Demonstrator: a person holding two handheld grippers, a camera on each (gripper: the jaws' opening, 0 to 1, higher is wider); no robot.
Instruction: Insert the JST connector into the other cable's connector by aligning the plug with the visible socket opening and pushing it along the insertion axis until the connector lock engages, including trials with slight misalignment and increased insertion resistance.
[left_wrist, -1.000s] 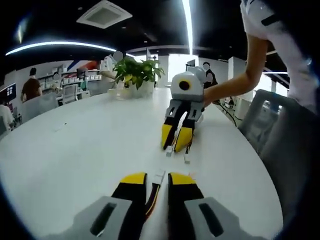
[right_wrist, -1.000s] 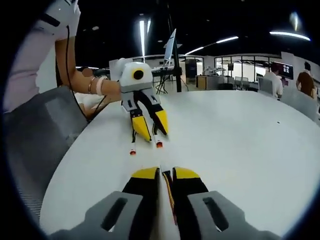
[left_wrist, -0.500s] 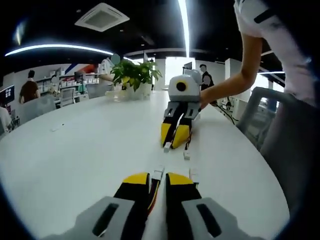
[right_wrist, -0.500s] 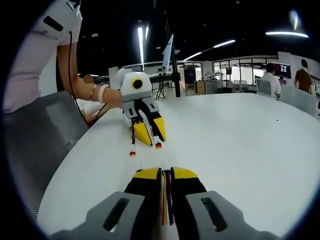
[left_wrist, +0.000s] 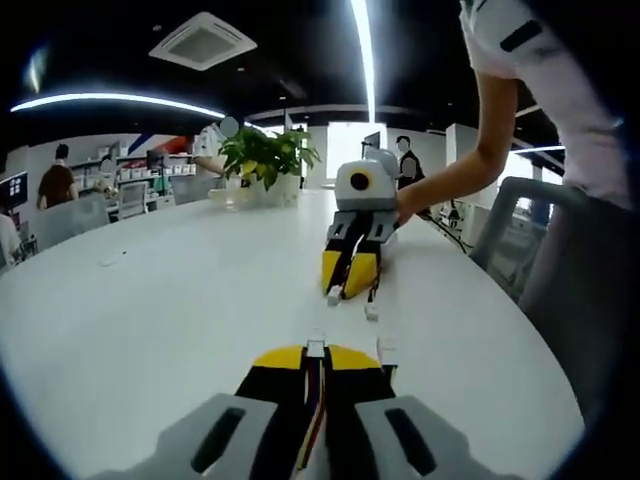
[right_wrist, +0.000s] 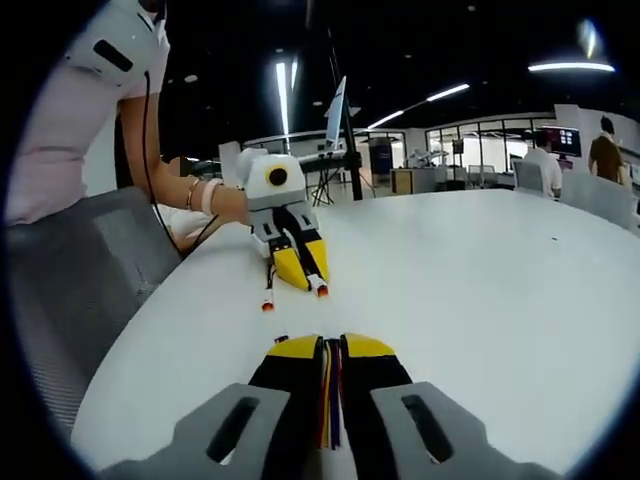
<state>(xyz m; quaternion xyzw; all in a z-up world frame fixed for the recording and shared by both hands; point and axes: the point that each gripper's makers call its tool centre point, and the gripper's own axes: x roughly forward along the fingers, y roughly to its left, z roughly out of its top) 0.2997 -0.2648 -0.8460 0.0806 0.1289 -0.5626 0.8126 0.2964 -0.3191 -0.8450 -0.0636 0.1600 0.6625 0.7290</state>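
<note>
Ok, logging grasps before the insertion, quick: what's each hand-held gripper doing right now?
Left hand-held gripper: shut on the cable, its white connector poking out at the tips.
Right hand-held gripper: shut on the other cable.

Wire bundle mostly hidden between yellow fingertips; far connector too small for detail

Yellow-tipped grey tool — white sleeve
</note>
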